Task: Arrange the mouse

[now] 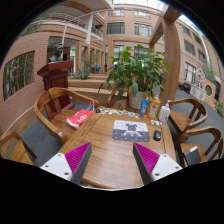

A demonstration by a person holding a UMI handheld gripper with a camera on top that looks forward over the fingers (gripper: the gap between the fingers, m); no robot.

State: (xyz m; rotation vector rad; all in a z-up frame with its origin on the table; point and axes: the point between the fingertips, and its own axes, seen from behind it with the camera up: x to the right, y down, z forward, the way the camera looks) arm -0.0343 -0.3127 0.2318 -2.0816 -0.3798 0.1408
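Mouse [157, 135]: one, on the tabletop [100, 150] right of one mousepad [130, 130].
My gripper [109, 163] hangs spread, holding nothing; one red book [80, 119] lies near the left edge.

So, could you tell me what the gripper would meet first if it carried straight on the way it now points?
Probably the mouse pad, lying just ahead of the open gripper on the wooden table. The mouse sits off to its right, likely missed. Depth is uncertain.

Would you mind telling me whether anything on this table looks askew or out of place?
The mouse sits on the bare table just beside the mouse pad, not on it. Nothing looks spilled or damaged. The gripper is open, holding nothing.
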